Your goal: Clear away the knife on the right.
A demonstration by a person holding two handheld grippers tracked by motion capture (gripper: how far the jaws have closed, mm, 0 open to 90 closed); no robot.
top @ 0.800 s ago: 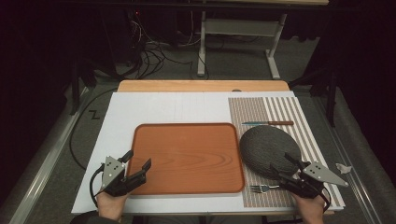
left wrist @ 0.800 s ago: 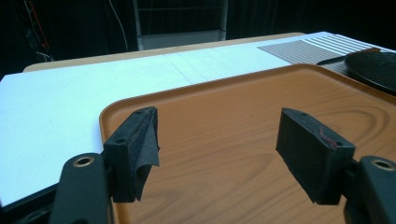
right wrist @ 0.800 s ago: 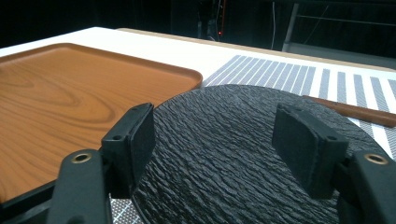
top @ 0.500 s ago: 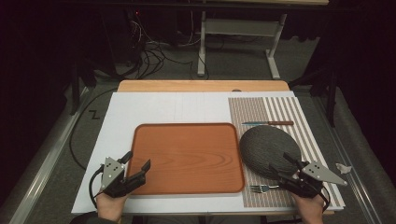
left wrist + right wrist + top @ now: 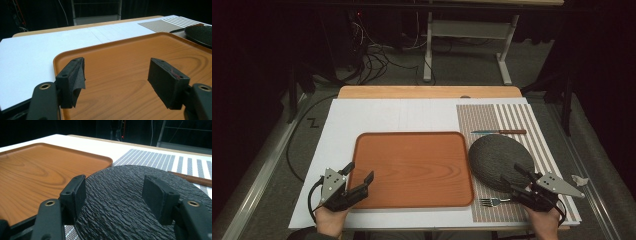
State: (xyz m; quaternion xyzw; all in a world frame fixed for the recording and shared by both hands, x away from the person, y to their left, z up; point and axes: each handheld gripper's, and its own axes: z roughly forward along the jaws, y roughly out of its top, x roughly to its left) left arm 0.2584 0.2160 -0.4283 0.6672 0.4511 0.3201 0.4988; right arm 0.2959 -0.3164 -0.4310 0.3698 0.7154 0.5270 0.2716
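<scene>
Woodgrain tray, rounded rectangle, lies mid-frame on the white tabletop; rough black slate plate sits right. Left claw and right claw gape wide, empty.

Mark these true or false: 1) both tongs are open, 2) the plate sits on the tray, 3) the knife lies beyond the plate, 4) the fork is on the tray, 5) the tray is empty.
1) True. The left tongs and right tongs are both open, holding nothing.
2) False. The plate sits on the striped mat, right of the tray.
3) True. The knife lies on the mat on the plate's far side.
4) False. The fork lies on the mat, near the plate's front edge.
5) True. Nothing rests on it.
</scene>
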